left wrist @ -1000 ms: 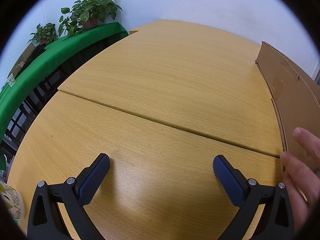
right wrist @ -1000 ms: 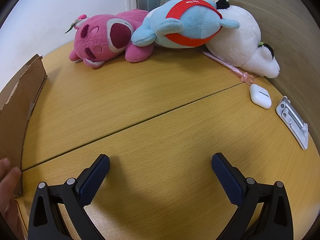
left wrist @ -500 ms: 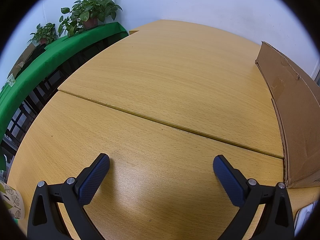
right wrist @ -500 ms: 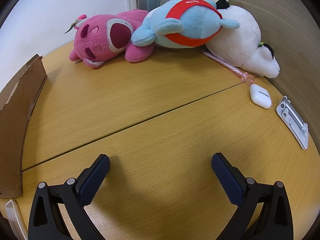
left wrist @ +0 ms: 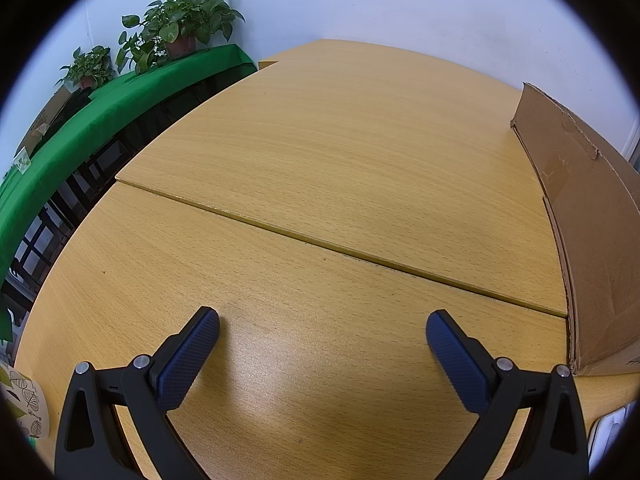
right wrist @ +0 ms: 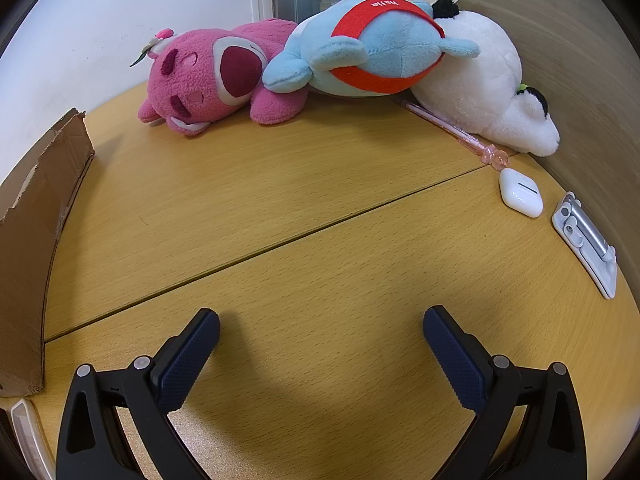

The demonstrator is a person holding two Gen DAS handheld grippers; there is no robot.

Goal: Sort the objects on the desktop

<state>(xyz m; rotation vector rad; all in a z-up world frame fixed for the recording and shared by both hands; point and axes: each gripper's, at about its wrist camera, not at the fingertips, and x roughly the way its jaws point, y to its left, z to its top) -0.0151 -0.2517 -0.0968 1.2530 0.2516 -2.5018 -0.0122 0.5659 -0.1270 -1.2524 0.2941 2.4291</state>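
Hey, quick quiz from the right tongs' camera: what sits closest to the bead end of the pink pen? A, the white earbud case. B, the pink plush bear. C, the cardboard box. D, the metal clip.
A: the white earbud case lies just beside the bead end of the pink pen.

1. White stitched lettering is showing on the red band (right wrist: 384, 8) of the light-blue plush toy (right wrist: 372, 48) in the right wrist view; it is appearing upside down and is seeming to read "HaHa", though the letters are too small to confirm.
2. Faint dark print is showing at the lower edge of the cardboard box (left wrist: 592, 216) in the left wrist view; it is too small to read.
3. The leaf-patterned paper cup (left wrist: 24, 404) at the left edge is carrying small marks that are not legible.
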